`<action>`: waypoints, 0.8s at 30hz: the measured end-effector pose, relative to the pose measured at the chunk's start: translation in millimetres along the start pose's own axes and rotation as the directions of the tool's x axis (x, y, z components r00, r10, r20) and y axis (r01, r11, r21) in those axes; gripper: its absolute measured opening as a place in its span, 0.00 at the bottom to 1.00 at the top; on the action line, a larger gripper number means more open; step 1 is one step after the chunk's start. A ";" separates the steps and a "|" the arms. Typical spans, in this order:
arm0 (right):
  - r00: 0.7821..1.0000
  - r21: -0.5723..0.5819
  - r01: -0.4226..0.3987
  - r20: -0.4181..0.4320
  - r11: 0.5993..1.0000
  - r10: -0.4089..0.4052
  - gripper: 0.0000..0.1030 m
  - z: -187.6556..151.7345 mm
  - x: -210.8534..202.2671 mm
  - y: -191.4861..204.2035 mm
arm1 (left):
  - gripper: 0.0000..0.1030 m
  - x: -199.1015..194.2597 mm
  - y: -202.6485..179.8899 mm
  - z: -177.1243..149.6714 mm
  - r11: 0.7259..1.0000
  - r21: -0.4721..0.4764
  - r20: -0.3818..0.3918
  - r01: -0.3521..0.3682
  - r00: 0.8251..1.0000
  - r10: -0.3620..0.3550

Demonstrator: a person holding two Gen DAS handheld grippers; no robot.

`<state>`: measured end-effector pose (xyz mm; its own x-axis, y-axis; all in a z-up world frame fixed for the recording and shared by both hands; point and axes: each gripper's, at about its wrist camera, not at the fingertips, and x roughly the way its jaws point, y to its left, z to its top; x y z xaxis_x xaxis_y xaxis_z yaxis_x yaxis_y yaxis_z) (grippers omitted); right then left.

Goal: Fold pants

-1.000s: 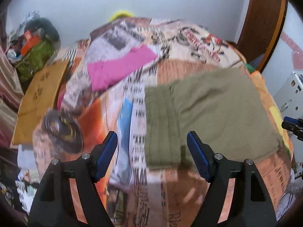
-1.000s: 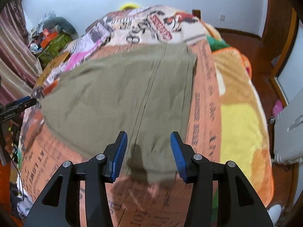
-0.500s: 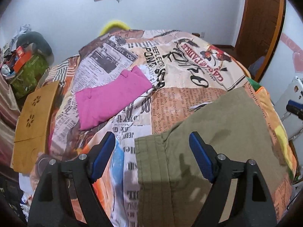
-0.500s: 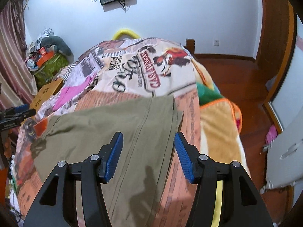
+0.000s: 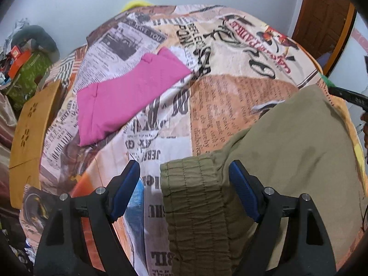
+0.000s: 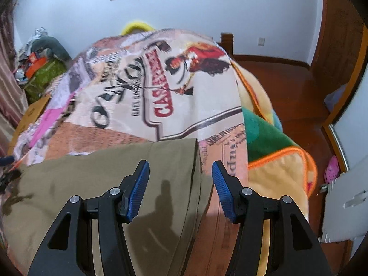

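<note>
Olive pants (image 5: 287,151) lie flat across a printed bedspread (image 5: 220,96). In the left wrist view their gathered waistband (image 5: 195,197) runs down the middle, and my left gripper (image 5: 184,172) hangs open just above its far corner, pads clear of the cloth. In the right wrist view the leg end of the pants (image 6: 161,161) fills the lower left. My right gripper (image 6: 180,168) is open over the far hem corner, with the side edge between its fingers and nothing pinched. The right gripper's tip (image 5: 349,96) also shows at the left view's right edge.
A folded pink garment (image 5: 128,96) lies further up the bed on the left. A wooden board (image 5: 30,124) and a green box with clutter (image 5: 30,73) stand beside the bed. A fleece blanket (image 6: 276,156) hangs over the bed's right side above a wooden floor (image 6: 287,87).
Both grippers have travelled up the bed along the pants, so the cloth now sits lower in each view. The right jaws stand slightly wider. Neither gripper took hold of anything.
</note>
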<state>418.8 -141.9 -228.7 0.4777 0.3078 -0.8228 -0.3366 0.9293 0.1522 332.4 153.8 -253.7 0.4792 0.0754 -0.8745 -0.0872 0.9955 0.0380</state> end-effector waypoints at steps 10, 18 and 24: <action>0.993 -0.042 0.020 -0.114 0.999 -0.025 0.30 -7.5 52.7 6.2 | 0.78 9.5 12.1 -8.6 0.996 -0.090 0.029 0.013 1.000 -0.011; 0.989 -0.093 0.082 -0.116 0.992 -0.093 0.26 -12.5 55.7 7.6 | 0.79 22.8 32.7 -12.2 0.971 -0.238 0.007 0.031 1.000 -0.030; 0.982 -0.133 0.114 -0.133 0.985 -0.132 0.26 -7.8 52.0 13.8 | 0.79 18.4 32.9 -12.4 0.971 -0.233 -0.007 0.059 0.998 -0.063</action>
<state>432.6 -114.7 -273.7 0.4054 0.1528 -0.9013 -0.3852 0.9227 -0.0168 327.5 187.2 -274.6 0.4776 0.0125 -0.8785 -0.2598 0.9572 -0.1276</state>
